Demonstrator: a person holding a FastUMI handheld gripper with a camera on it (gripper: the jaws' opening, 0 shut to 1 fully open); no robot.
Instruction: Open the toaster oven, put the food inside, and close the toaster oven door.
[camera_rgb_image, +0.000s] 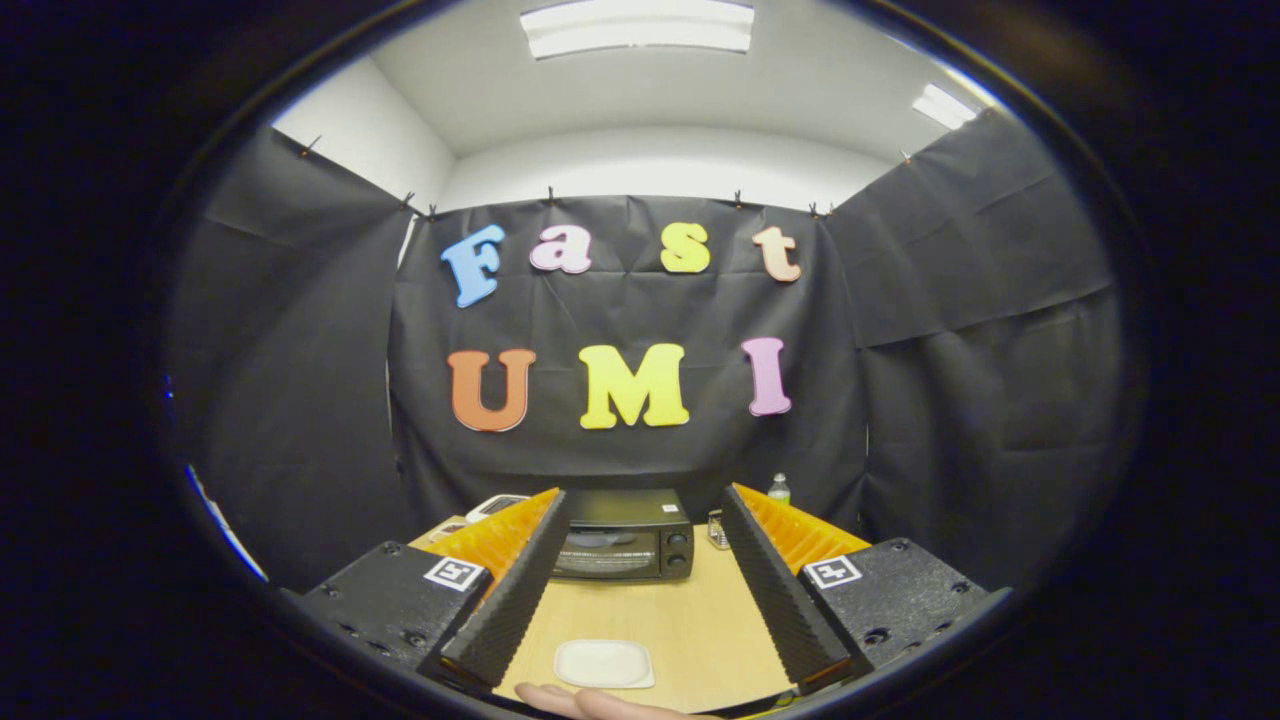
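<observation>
The oven stands at the table's far end, beyond the spread fingers and between them. A plate lies on the table between the fingers, with a hand just before it. A bottle stands behind, to the oven's right.

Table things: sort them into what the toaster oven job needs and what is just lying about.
Needed: toaster oven, door shut; white plate between the open tool's fingers.

Lying about: bottle behind the right finger; white device left of the oven; hand.
</observation>
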